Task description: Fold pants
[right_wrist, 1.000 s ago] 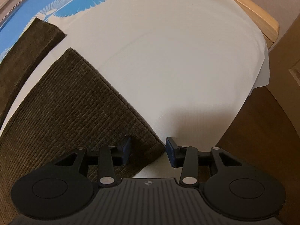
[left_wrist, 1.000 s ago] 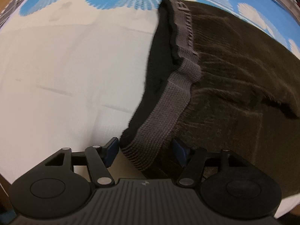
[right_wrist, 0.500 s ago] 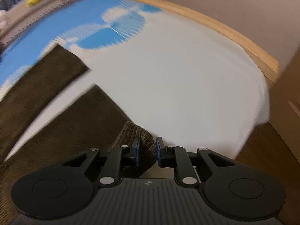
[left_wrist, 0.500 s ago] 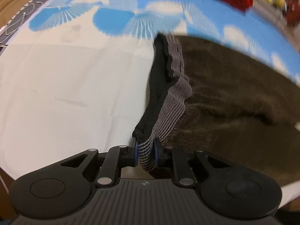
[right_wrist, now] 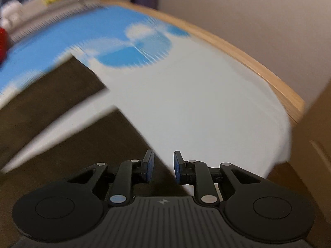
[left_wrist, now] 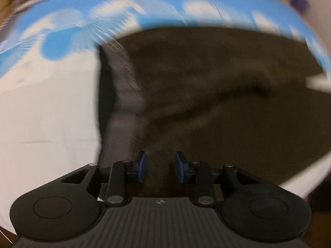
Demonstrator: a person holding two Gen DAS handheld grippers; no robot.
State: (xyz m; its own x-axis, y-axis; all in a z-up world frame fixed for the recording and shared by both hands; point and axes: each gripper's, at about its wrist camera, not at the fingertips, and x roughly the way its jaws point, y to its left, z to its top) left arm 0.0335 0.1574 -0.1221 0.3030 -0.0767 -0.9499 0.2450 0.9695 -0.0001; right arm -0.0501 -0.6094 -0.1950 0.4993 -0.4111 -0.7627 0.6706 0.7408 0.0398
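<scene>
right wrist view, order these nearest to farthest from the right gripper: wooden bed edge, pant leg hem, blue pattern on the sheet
From the right gripper:
1. pant leg hem, just ahead, left of centre, reaching between the fingers.
2. blue pattern, farther up the sheet, left of centre.
3. wooden bed edge, beyond the sheet, arcing to the right.

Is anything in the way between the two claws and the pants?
Nothing visible is. The left claw sits open right over the pants beside the grey waistband. The right claw is open at a leg's edge.
</scene>
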